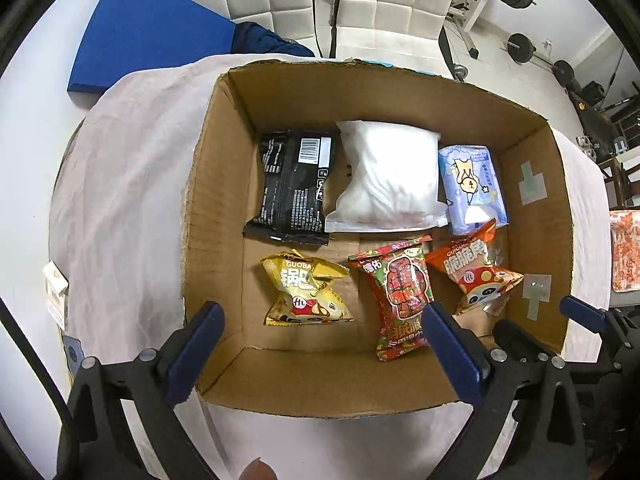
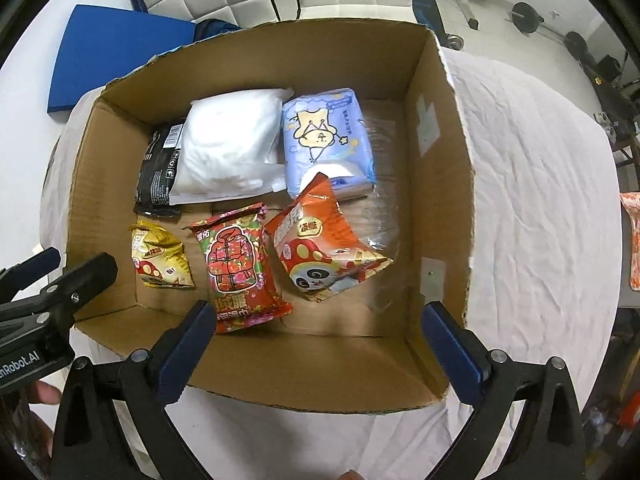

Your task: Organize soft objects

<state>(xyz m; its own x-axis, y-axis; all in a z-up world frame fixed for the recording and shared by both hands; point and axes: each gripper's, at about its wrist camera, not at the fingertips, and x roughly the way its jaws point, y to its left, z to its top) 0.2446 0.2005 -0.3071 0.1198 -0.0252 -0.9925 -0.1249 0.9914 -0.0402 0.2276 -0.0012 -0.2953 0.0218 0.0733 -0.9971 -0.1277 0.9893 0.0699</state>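
Observation:
An open cardboard box (image 1: 224, 208) (image 2: 448, 184) stands on a cloth-covered table. Its back row holds a black packet (image 1: 292, 188) (image 2: 156, 176), a white pouch (image 1: 388, 176) (image 2: 228, 148) and a blue tissue pack (image 1: 472, 188) (image 2: 328, 140). In front lie a gold snack bag (image 1: 306, 288) (image 2: 160, 256), a red patterned bag (image 1: 400, 296) (image 2: 240, 268) and an orange panda bag (image 1: 476, 276) (image 2: 324, 248). My left gripper (image 1: 324, 320) hangs open above the box's near side, nothing between its fingers. My right gripper (image 2: 320, 320) is open and empty too, above the near right part.
A pale cloth (image 1: 120, 200) (image 2: 540, 200) covers the table around the box. An orange packet (image 1: 626, 256) (image 2: 632, 240) lies at the table's right edge. A blue pad (image 1: 148, 32), white padded chairs (image 1: 380, 0) and gym weights (image 1: 520, 48) stand beyond.

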